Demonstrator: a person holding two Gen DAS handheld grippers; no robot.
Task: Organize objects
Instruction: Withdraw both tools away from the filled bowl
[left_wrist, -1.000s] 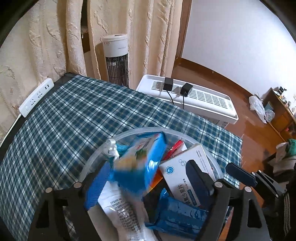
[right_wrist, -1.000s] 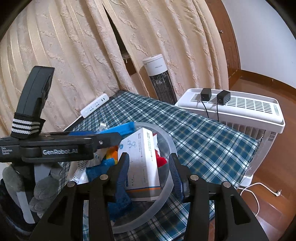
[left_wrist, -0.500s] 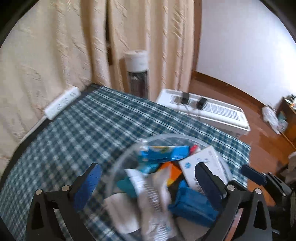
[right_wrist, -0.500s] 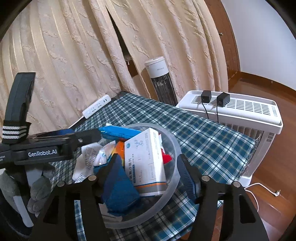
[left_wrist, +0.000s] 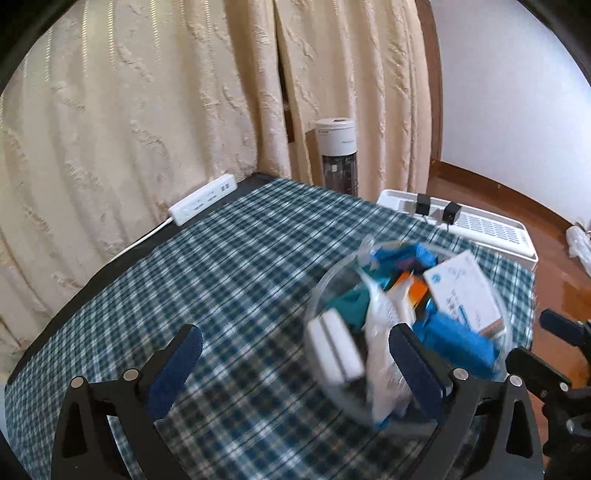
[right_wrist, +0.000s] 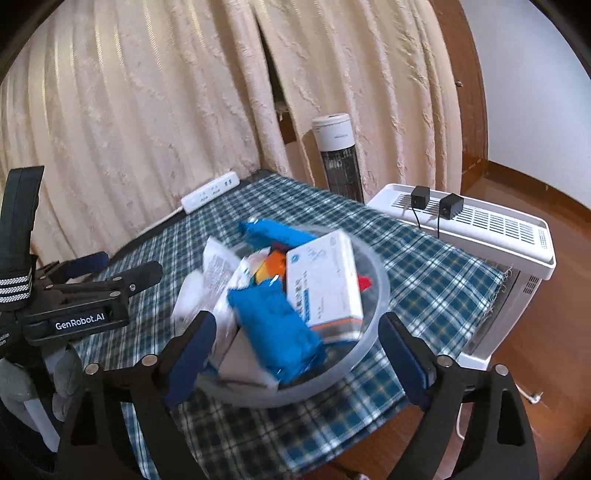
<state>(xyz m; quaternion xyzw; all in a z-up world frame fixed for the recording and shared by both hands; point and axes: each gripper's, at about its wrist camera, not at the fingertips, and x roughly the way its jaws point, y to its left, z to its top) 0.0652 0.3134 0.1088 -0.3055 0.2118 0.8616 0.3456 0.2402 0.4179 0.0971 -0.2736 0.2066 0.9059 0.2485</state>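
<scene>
Since the frame a second ago, the left gripper (left_wrist: 295, 354) has drawn back and swung to the left of the clear plastic bowl (right_wrist: 380, 295), releasing the blue packet it carried; the right gripper (right_wrist: 297, 334) has let go of the white box (right_wrist: 323, 280) and pulled back toward the near rim. The left jaws now stand fully spread with nothing between them, over the checked cloth of the tabletop (left_wrist: 229, 266), the right-hand finger overlapping the bowl's near edge in view. The right jaws are opening, straddling the bowl's near side without pressing on anything. Both grippers pitch downward toward the tabletop. In the right wrist view a grey-gloved hand (right_wrist: 55, 380) holds the left gripper's handle at lower left. The bowl sits near the tabletop's right edge, heaped with the white box, a blue packet (right_wrist: 273, 325), a white printed pouch (right_wrist: 218, 269) and an orange item (right_wrist: 271, 266). A white power strip (left_wrist: 203, 199) lies at the far edge by the curtain (left_wrist: 147, 110).
</scene>
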